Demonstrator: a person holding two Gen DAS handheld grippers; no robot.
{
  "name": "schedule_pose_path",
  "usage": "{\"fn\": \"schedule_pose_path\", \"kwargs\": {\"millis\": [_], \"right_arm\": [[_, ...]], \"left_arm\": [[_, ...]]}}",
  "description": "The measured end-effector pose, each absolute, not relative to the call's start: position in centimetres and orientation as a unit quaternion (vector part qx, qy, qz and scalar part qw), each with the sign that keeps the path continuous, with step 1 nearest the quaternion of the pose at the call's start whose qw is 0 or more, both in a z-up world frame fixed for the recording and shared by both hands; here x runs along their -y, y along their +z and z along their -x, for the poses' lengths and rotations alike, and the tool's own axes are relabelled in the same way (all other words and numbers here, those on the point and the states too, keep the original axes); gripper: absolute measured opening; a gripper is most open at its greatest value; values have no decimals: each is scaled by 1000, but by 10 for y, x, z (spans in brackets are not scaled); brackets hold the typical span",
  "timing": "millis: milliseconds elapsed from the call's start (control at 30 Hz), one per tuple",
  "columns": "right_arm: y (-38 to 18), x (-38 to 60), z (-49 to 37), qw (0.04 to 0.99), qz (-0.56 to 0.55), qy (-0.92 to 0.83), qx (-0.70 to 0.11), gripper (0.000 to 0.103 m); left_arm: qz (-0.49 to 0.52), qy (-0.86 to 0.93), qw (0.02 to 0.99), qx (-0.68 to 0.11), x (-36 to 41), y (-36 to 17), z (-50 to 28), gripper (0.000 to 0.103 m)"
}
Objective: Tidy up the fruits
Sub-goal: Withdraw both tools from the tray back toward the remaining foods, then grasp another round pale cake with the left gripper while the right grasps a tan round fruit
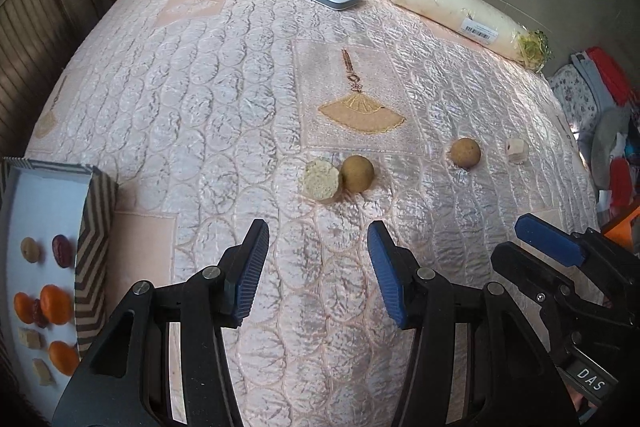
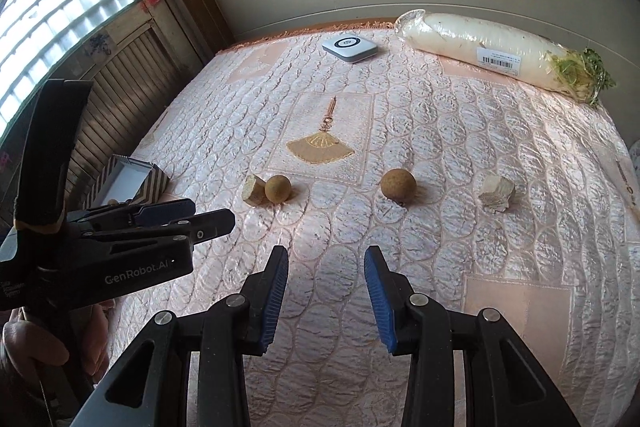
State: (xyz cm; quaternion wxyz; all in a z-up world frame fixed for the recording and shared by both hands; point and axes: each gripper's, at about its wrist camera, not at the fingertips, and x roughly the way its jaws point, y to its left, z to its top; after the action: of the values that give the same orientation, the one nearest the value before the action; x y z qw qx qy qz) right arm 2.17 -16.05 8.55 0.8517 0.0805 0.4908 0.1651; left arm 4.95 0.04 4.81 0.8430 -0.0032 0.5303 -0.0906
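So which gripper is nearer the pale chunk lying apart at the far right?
Right. The right gripper sits just below and left of the pale chunk; the left gripper is farther left, in front of the brown ball touching the cut slice.

Brightness: soft, even daylight in both wrist views; nothing is dim or blown out on the bedspread (image 2: pixel 440 155).
Light source: a glass-block window (image 2: pixel 60 19) at upper left of the right wrist view, its panes nearly white.
Glare: the satin quilting shines in pale streaks, strongest toward the right of the left wrist view.
Shadows: short and soft; each longan (image 1: pixel 357 173) casts a small dark patch on the cloth right beside it.
Sharpness: centre crisp, stitching readable; no motion blur.
Distortion: strong fisheye bend; the bed edge and wall curve, and black corners frame each picture.
Soft areas: the patterned tray (image 1: pixel 94 247) at the left edge looks slightly smeared.
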Motion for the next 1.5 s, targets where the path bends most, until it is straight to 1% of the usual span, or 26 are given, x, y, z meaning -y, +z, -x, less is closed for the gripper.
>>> {"fn": "schedule_pose_path", "kwargs": {"millis": [467,533,600,633,667,700,967,1267,1300,1333,1367,1500], "right_arm": [[73,161,-37,845,-82,174,-500,38],[71,161,-39,844,-82,176,-501,38],[68,159,-42,842,-83,178,-503,38],[67,158,-43,841,-83,179,-504,38],[66,157,-45,840,-83,181,-505,38],[66,156,-46,840,-82,183,-505,38],[64,141,-64,840,-73,198,-501,38],[48,109,-99,835,-47,217,-503,38],[45,106,-101,835,-42,217,-504,33],[41,104,-104,834,-37,214,-507,24],[37,103,-106,832,-33,210,-513,22],[40,105,-102,833,-30,207,-513,22]], "left_arm": [[-62,-154,837,-522,9,25,-79,51],[-84,-161,835,-519,13,22,-80,49],[-95,-169,829,-524,15,18,-82,35],[-98,-167,830,-523,15,17,-81,33],[-99,-168,831,-520,15,17,-81,27],[-97,-169,831,-521,14,17,-82,25],[-65,-151,839,-518,1,26,-75,25],[-26,-111,843,-527,-17,37,-61,25],[-21,-106,842,-528,-19,37,-59,25],[-20,-99,843,-528,-21,38,-57,25],[-20,-92,844,-527,-23,38,-55,25],[-6,-77,845,-530,-32,40,-48,25]]}}
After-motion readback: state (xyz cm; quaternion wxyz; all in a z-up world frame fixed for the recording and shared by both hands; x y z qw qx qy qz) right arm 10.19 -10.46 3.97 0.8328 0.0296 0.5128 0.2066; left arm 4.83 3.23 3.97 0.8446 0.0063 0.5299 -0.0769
